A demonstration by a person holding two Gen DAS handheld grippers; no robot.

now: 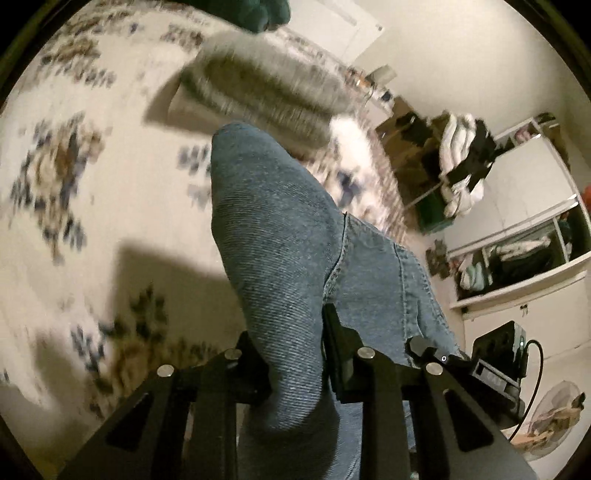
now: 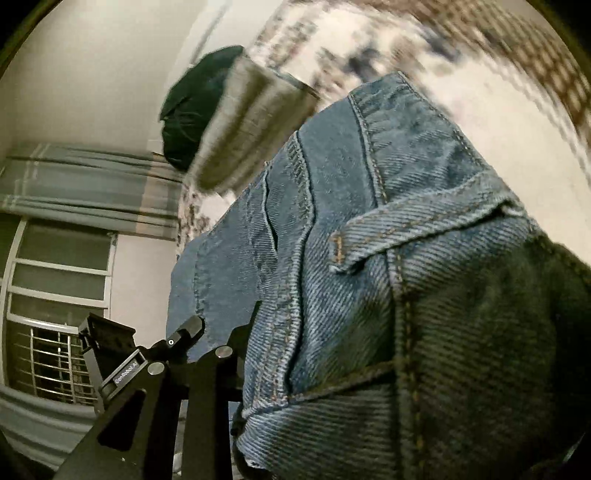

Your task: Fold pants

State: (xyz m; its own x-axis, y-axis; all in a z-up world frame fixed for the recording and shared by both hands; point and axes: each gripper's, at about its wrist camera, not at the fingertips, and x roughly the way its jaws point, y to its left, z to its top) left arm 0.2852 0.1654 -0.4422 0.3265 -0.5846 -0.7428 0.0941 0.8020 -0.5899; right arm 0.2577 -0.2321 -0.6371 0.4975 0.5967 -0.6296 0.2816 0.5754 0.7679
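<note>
- Pinching denim in both grippers: I am seeing the left gripper (image 1: 295, 354) with its two black fingers (image 1: 341, 354) nearly together, a thick fold of the blue jeans (image 1: 280, 236) pressed between the pads.
- In the left wrist view the denim is rising out of the jaws as a rounded hump, a stitched seam running down its right side; the cloth is hanging clear of the surface below it.
- I am reading the right gripper (image 2: 258, 354) as clamped on the jeans (image 2: 388, 258) too: only its left finger (image 2: 242, 343) is showing, and the cloth is covering the other, so I cannot tell exactly where that pad sits.
- In the right wrist view the jeans are filling most of the frame, showing a belt loop, double stitching and a pocket edge close to the lens.
- Beyond the denim a floral bedspread (image 1: 74, 166) is lying below, blurred.
- Farther out on it, a folded grey-striped garment (image 1: 258, 88) is resting, with a dark green item (image 1: 266, 13) just beyond that.
- At the far right of the left view, open shelves (image 1: 517, 251) with clothes are standing against the wall.
- At the far left of the right view, a barred window (image 2: 55, 354) is showing under a striped curtain (image 2: 85, 184).
</note>
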